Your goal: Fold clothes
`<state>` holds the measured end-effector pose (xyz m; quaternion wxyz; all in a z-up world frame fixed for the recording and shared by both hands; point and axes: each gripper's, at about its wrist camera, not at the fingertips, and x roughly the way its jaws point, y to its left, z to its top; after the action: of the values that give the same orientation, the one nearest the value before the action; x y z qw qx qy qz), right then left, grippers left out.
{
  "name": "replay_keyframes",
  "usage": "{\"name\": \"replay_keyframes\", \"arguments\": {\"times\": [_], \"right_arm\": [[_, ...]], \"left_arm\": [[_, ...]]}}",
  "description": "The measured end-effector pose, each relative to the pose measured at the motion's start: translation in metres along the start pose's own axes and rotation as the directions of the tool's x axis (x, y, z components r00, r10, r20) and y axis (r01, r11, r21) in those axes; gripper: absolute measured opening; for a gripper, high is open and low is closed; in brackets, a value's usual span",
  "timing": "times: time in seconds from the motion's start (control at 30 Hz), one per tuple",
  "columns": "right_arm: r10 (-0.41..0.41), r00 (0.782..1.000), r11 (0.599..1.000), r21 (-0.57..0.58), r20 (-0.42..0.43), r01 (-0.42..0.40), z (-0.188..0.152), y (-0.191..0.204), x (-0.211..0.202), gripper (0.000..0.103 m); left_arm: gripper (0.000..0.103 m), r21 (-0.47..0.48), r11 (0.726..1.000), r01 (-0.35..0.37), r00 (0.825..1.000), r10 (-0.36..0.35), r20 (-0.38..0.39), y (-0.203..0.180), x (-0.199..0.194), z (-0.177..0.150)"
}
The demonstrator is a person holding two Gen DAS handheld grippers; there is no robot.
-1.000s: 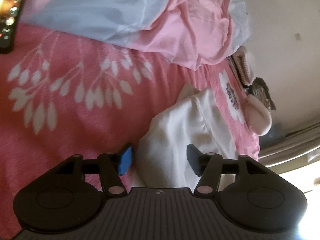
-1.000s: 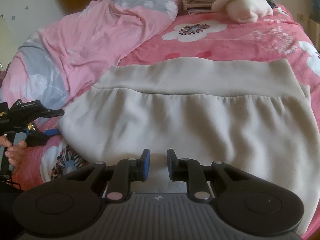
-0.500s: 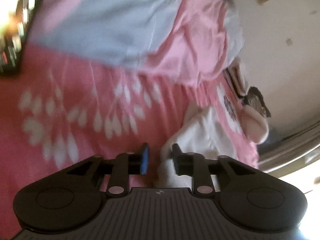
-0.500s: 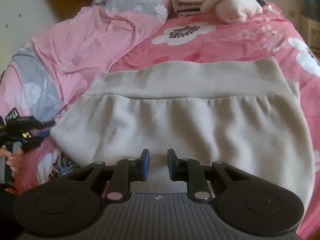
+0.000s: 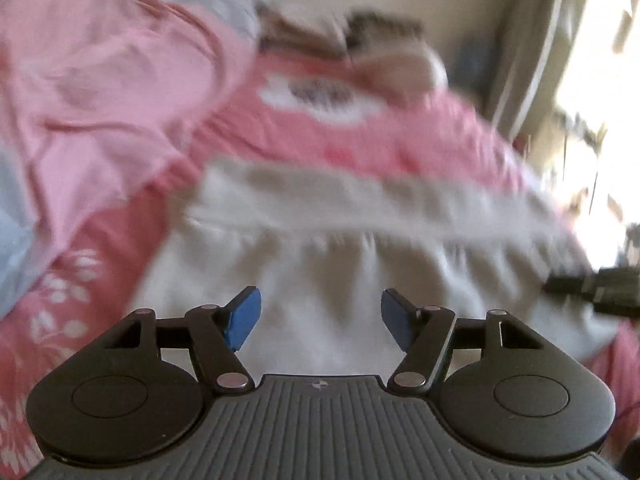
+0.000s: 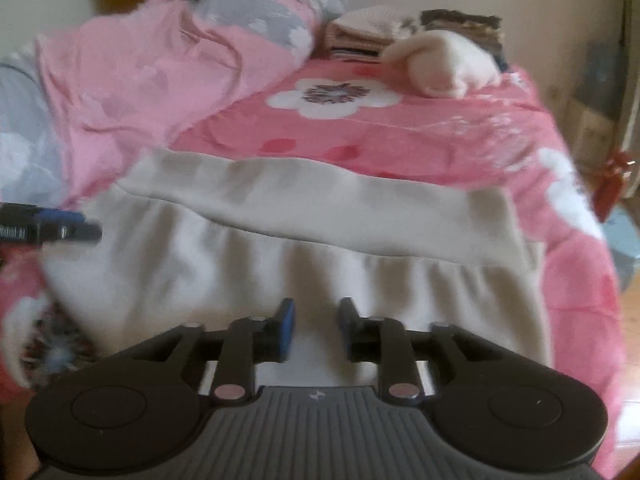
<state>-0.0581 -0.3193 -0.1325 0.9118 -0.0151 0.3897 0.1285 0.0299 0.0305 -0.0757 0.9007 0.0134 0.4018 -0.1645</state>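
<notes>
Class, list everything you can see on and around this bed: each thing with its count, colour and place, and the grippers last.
Beige fleece garment: one, spread flat mid-bed.
Pink floral bedsheet: one, under the garment.
Pink-and-grey rumpled quilt: one, far left.
Cream rolled garment: one, far end of bed.
Folded clothes stack: one, beige and dark, behind it.
Left gripper: one, black, blue pads, jaws opening, nothing between.
Right gripper: one, black, jaws opening above the garment.

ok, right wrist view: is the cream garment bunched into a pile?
No, the cream garment lies spread flat across the pink bedspread, its wide band stretched straight along the far edge.
</notes>
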Motion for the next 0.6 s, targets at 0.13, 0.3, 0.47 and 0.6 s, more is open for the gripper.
{"name": "replay_keyframes", "arguments": {"times": [0.13, 0.3, 0.47, 0.6], "right_arm": [[-0.047, 0.998, 0.998, -0.050, -0.038, 0.045, -0.008, 0.005, 0.014, 0.044], [-0.055, 0.998, 0.996, -0.070, -0.042, 0.052, -0.008, 0.013, 0.017, 0.057], [-0.057, 0.997, 0.997, -0.061, -0.046, 0.054, -0.008, 0.015, 0.017, 0.058], [-0.056, 0.997, 0.997, -0.055, -0.049, 0.053, -0.008, 0.016, 0.015, 0.060]], "left_arm": [[0.086, 0.142, 0.988, -0.060, 0.995, 0.071, -0.077, -0.019, 0.021, -0.012], [0.099, 0.087, 0.994, -0.068, 0.992, 0.076, -0.103, -0.014, 0.022, -0.013], [0.103, 0.088, 0.992, -0.091, 0.987, 0.101, -0.121, -0.019, 0.024, -0.010], [0.103, 0.073, 0.992, -0.103, 0.984, 0.113, -0.135, -0.022, 0.024, -0.007]]}}
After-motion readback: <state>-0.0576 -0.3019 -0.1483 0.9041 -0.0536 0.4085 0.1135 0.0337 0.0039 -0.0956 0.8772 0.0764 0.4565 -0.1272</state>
